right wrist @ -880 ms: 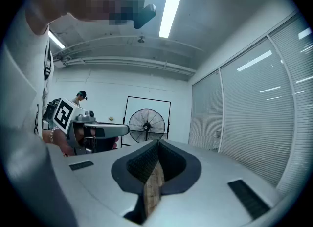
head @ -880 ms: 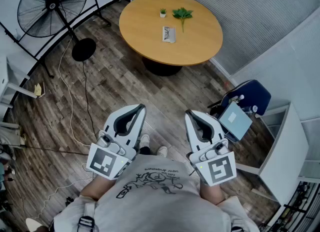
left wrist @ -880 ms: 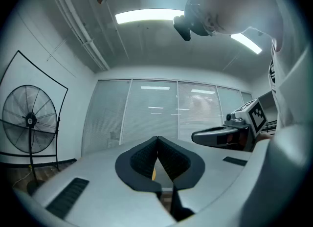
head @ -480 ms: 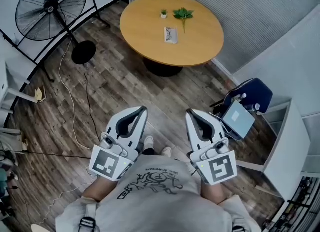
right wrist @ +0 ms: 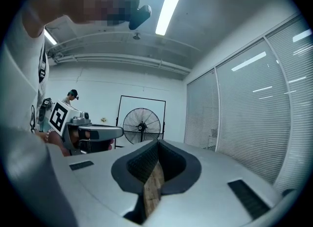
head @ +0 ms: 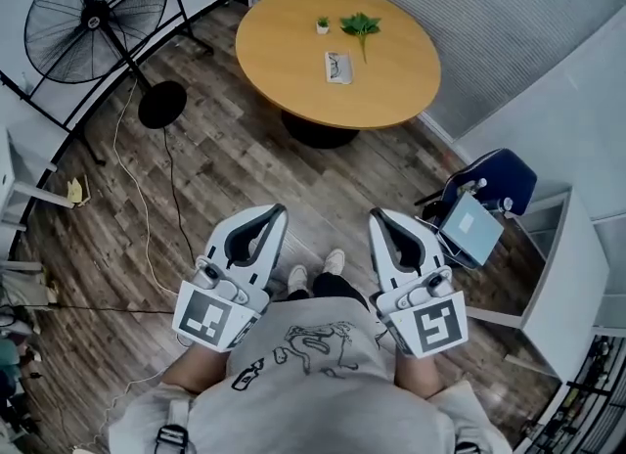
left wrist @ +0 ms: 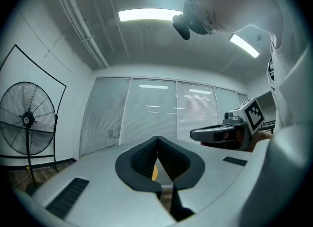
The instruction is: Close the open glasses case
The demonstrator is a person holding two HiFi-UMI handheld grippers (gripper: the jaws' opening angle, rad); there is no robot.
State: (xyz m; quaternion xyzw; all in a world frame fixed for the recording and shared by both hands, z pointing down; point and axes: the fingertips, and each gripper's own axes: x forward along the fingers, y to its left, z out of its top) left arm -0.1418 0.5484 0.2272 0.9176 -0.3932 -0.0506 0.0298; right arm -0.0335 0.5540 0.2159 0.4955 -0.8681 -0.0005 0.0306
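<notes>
glasses case (head: 337, 67) on table (head: 401, 80), well apart fr left gripper (head: 276, 210), right gripper (head: 376, 215)

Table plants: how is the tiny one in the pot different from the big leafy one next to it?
The potted plant is much smaller than the leafy sprig. The potted plant sits in a pale pot; the leafy sprig has none and lies on the table with a thin stem. Both are green and sit apart beyond the glasses case.
</notes>
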